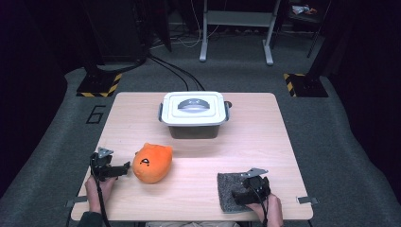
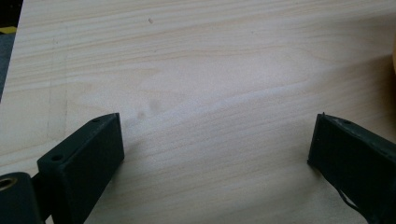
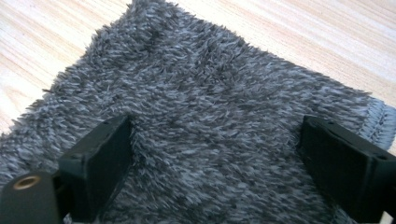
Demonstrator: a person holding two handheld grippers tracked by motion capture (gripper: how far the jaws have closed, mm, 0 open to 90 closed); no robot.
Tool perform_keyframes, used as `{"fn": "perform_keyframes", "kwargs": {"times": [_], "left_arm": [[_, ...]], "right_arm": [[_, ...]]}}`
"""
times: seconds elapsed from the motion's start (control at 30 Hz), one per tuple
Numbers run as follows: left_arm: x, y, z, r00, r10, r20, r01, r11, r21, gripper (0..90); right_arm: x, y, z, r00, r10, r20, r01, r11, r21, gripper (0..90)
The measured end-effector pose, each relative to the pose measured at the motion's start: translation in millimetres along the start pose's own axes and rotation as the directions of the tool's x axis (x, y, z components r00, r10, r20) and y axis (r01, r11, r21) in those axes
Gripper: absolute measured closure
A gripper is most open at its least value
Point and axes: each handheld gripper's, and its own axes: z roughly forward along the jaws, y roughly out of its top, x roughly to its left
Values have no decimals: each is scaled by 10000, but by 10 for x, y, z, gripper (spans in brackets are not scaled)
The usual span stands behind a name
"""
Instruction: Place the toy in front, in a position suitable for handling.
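The left claw [image 1: 124, 169] lies low at the near left of the surface [image 1: 246, 142], held in the person's left hand [image 1: 97, 187] with its jaws pointing to the right and standing wide apart, nothing between them. The right claw [image 1: 238, 196] sits at the near right in the right hand [image 1: 269, 208], tilted down. Its jaws stand wide, pressing into the grey cloth [image 3: 210, 116].

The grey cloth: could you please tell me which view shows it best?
The right gripper view: the cloth shows its fuzzy pile and stitched edge between open jaws. The high view shows it small, partly under the right gripper.
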Motion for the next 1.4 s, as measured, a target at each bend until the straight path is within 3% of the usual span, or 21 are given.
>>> {"fn": "perform_keyframes", "kwargs": {"times": [0.27,0.6,0.73,1.0,1.17,1.4], "left_arm": [[0,0,0,10000,-2,0,2,10000,0,29],[0,0,0,10000,1,-1,-1,10000,-1,29],[0,0,0,10000,-4,0,4,10000,-1,29],[1,0,2,10000,-5,8,5,10000,-21,29],[1,0,0,10000,4,1,-4,10000,2,29],[1,-1,2,10000,-6,11,6,10000,-23,29]], "right_arm": [[-1,-18,-33,9998,189,15,-189,9998,-40,231],[-42,-48,-91,10000,100,3,-100,9993,-367,586],[-37,-63,-96,9999,130,31,-128,9986,-517,675],[-62,-71,-172,9998,171,-125,-183,9951,-972,697],[-106,-17,-285,9994,342,42,-335,9922,-1199,697],[-279,79,-457,9977,429,525,-333,9846,-1718,696]]}}
